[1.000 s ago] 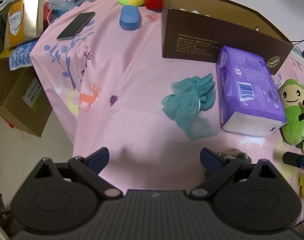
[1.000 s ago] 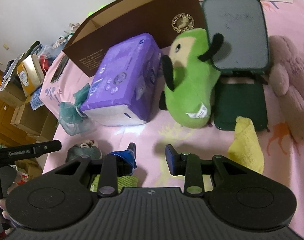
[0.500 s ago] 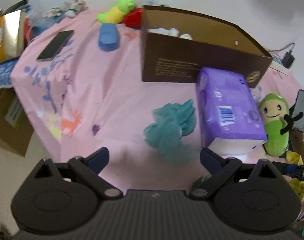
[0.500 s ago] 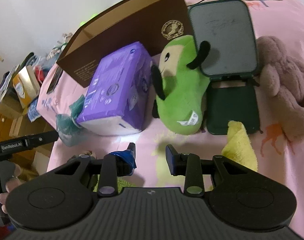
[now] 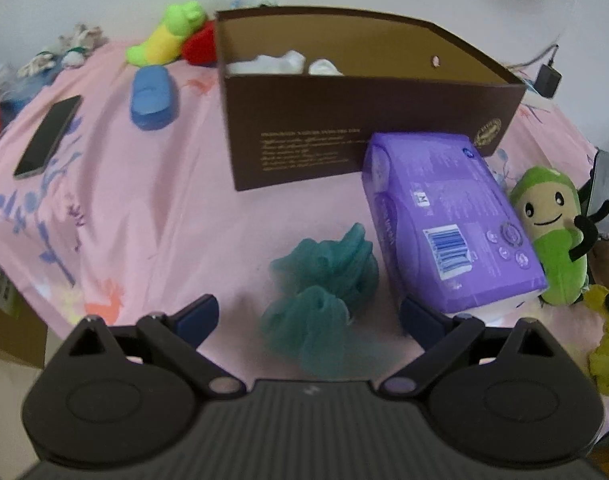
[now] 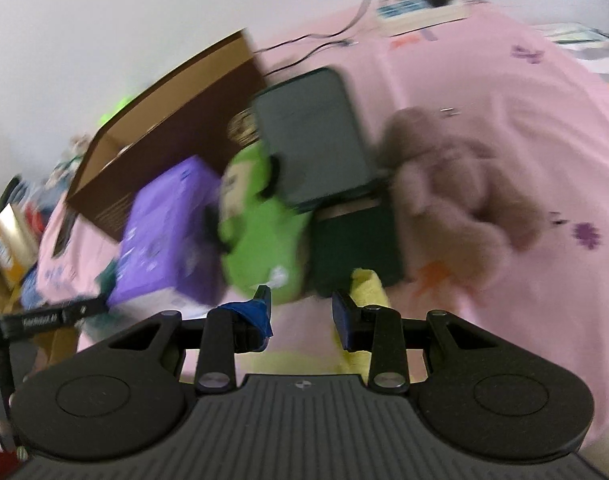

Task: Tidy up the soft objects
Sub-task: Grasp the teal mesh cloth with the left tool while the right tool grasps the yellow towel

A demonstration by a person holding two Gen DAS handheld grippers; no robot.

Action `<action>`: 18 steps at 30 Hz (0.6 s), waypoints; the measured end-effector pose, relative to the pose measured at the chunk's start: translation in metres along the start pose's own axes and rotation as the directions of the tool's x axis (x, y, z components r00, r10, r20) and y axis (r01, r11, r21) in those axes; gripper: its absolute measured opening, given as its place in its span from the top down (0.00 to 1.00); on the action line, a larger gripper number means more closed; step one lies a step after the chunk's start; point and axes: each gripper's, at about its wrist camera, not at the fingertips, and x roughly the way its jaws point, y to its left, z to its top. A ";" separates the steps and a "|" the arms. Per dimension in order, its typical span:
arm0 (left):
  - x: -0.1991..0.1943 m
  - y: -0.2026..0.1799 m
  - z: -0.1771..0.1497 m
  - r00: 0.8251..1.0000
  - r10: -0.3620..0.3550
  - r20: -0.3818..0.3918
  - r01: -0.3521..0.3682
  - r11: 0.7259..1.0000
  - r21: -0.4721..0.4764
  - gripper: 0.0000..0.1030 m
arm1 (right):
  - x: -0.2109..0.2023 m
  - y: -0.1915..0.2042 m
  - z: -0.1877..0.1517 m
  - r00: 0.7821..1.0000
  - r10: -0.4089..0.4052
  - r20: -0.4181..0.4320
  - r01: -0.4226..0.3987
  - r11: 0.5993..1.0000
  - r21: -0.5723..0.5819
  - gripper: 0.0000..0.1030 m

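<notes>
Left fingers [image 5: 420,314] stood spread around the teal mesh puff [image 5: 324,280]; right fingers [image 6: 342,316] stood parted, pinching nothing. Open pink sheet [image 5: 144,216] lay at ten o'clock. At twelve, the brown box [image 5: 344,132] backed against a white wall.

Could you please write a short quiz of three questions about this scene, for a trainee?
1. True or false: the teal mesh sponge lies inside the brown box.
2. Which thing touches the purple pack on its far side from the sponge? A) the phone B) the green plush C) the blue pouch
3. Fill in: the left tongs are ____, with nothing between the pads.

Key:
1. False; it lies on the pink sheet, in front of the box.
2. B
3. open
</notes>
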 end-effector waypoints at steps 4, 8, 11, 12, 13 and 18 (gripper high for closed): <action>0.012 -0.003 0.003 0.999 -0.025 -0.024 0.026 0.999 0.030 0.06 | -0.009 -0.020 0.000 0.997 -0.077 0.028 0.075 0.995 0.062 0.84; 0.020 -0.004 0.006 0.999 -0.029 -0.034 0.031 0.998 0.053 0.06 | -0.015 -0.032 -0.006 0.993 -0.113 0.019 0.111 0.990 0.091 0.83; 0.024 -0.001 0.007 0.998 -0.045 -0.043 0.047 0.998 0.050 0.06 | -0.013 -0.031 -0.014 0.994 -0.108 -0.031 0.110 0.992 0.060 0.83; 0.025 -0.001 0.007 0.998 -0.046 -0.043 0.048 0.997 0.052 0.06 | -0.012 -0.030 -0.016 0.994 -0.105 -0.043 0.108 0.993 0.051 0.83; 0.026 -0.001 0.006 0.998 -0.048 -0.042 0.050 0.997 0.058 0.06 | -0.011 -0.029 -0.019 0.994 -0.100 -0.054 0.102 0.994 0.046 0.83; 0.025 -0.001 0.003 0.998 -0.052 -0.028 0.054 0.994 0.091 0.07 | -0.008 -0.024 -0.027 0.992 -0.084 -0.089 0.087 0.996 0.033 0.82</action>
